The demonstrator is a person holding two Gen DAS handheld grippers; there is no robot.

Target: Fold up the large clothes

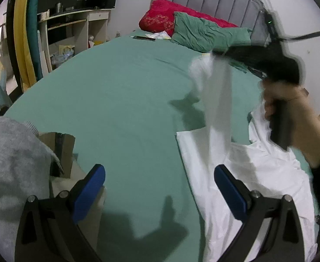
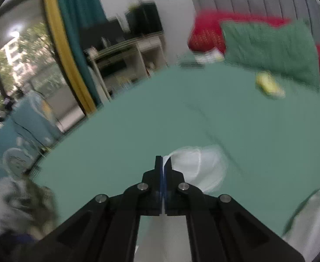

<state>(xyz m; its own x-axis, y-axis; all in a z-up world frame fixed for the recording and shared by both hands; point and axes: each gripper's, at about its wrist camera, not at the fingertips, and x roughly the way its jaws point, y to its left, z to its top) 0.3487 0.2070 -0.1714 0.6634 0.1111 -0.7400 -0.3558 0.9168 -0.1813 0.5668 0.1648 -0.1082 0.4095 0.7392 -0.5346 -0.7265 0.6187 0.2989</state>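
right hand-held gripper (image 2: 163, 163) pinching lifted white garment (image 1: 236, 170) edge; left hand-held gripper (image 1: 160, 187) spread, empty | garment likely light, limp; best gripped at hems/corners | bed (image 1: 120, 91)

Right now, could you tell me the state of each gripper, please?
Left gripper: open, holding nothing.
Right gripper: shut on the white garment, lifting part of it off the bed.

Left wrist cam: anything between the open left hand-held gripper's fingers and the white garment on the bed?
Nothing. In the left wrist view, only bare green sheet lies between the left hand-held gripper and the white garment, whose edge runs by the right fingertip.
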